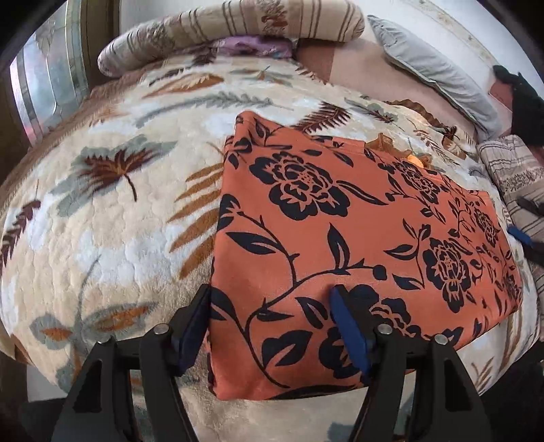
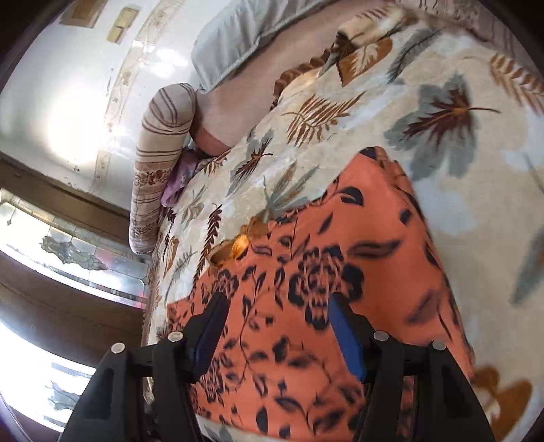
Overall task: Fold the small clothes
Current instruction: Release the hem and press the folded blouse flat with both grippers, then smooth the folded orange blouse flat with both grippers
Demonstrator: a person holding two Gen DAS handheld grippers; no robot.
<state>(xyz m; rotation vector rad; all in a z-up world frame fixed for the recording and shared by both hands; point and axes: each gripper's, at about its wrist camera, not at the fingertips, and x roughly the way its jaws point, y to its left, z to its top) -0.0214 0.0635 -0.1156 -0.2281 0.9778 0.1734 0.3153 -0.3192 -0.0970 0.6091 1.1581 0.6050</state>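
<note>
An orange garment (image 1: 340, 221) with a black flower print lies folded into a flat rectangle on a leaf-patterned blanket (image 1: 102, 221). My left gripper (image 1: 272, 299) is open at its near left corner. One finger stands at the cloth's left edge and the other rests over the print. My right gripper (image 2: 275, 302) is open too, hovering over the other end of the same garment (image 2: 340, 255), which looks blurred there. No cloth is pinched in either one. The right gripper's fingertips (image 1: 516, 234) also show at the garment's far right edge in the left wrist view.
A striped bolster (image 1: 238, 23) and a grey pillow (image 1: 431, 68) lie along the bed's far side. A striped cloth (image 1: 510, 170) sits to the right of the garment, with a dark object (image 1: 523, 102) beyond it. A glass-paned door (image 2: 68, 251) stands past the bed.
</note>
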